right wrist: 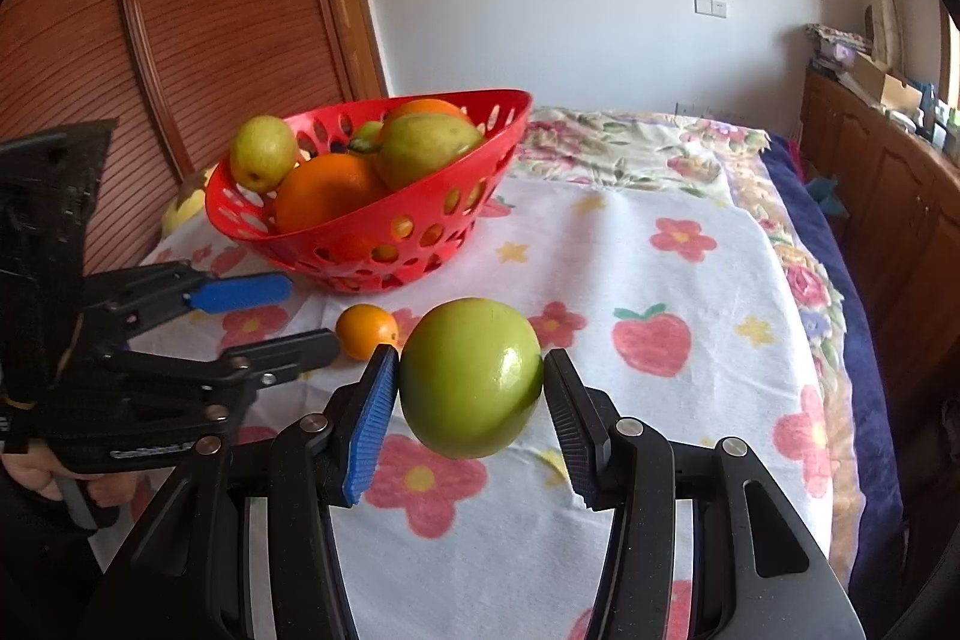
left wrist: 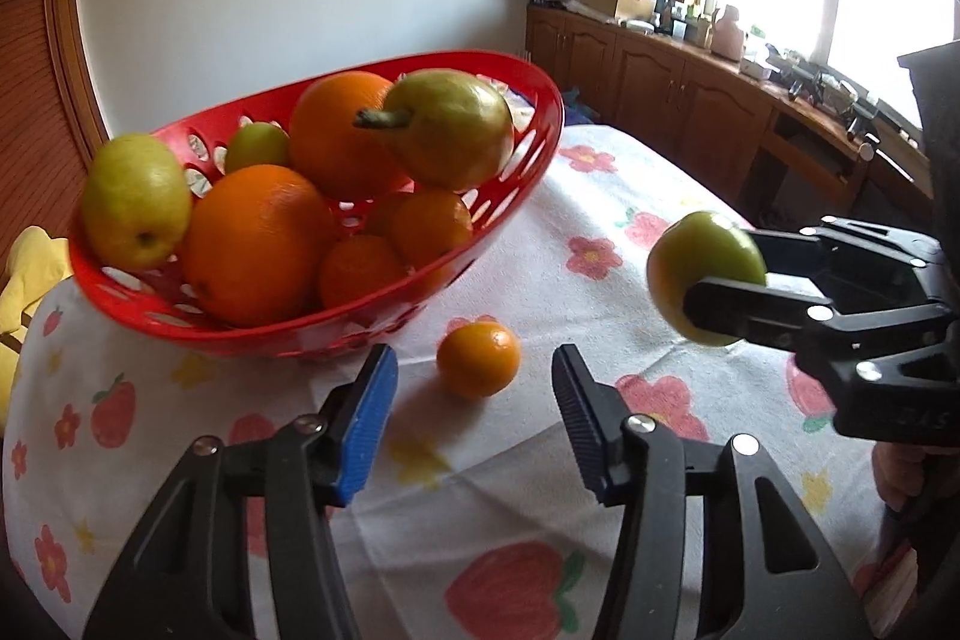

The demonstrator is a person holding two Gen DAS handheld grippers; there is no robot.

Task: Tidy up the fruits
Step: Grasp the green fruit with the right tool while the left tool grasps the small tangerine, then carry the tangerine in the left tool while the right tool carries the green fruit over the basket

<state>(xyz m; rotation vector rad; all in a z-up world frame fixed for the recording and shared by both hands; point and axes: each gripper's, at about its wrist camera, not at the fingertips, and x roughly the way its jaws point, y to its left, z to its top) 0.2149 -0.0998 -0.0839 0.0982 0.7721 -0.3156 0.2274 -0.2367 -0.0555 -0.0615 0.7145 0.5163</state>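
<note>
Blue-padded fingers of the right gripper (right wrist: 471, 400) pinch a green apple (right wrist: 471, 377) in the air above the flowered tablecloth (right wrist: 690, 292), over the near part of the table. One red basket (left wrist: 528, 160) sits toward the table's far left corner, its low rim tipped toward the grippers, heaped with two large oranges, at least three small ones and three greenish fruits. One small tangerine (left wrist: 478, 358) lies loose on the cloth just before the basket, between it and the left gripper (left wrist: 474, 394), whose jaws stand spread and bare. Bare cloth stretches right of the basket toward the table's right edge, beyond which wooden cabinets (left wrist: 660, 82) run.
</note>
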